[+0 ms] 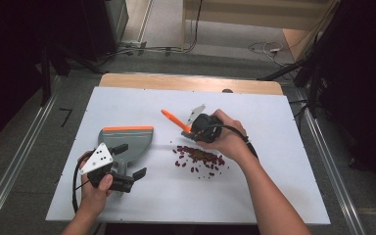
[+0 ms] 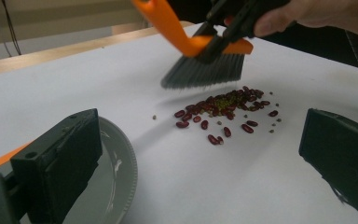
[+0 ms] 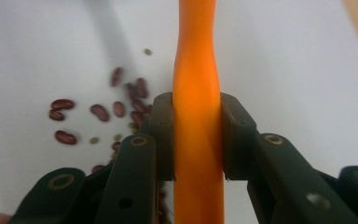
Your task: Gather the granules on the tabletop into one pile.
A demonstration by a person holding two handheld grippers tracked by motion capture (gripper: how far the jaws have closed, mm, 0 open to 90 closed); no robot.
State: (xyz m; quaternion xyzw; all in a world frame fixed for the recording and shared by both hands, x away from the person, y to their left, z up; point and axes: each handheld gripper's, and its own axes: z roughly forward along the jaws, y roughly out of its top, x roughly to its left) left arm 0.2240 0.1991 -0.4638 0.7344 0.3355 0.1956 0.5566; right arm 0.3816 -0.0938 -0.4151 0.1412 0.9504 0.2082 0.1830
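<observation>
Orange-handled plastic brush with grey bristles (image 2: 200, 70) pinched at its handle between the right gripper (image 3: 198, 140) jaws, poised just above the dark red beans (image 2: 223, 109) on the white table (image 1: 142, 196), left gripper (image 1: 127, 171) spread wide beside the grey dustpan (image 1: 127, 142).

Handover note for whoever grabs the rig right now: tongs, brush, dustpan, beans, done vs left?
Right tongs: shut on the orange brush handle; bristles hang just above the far side of the beans.
Left tongs: open, holding nothing, jaws either side of the dustpan's handle end.
Dustpan: flat on the white table, left of the pile, orange lip on its far edge.
Beans: loose red and small green ones, all on the table.
Done: brush gripped.
Left: grip the dustpan, sweep the beans in.
</observation>
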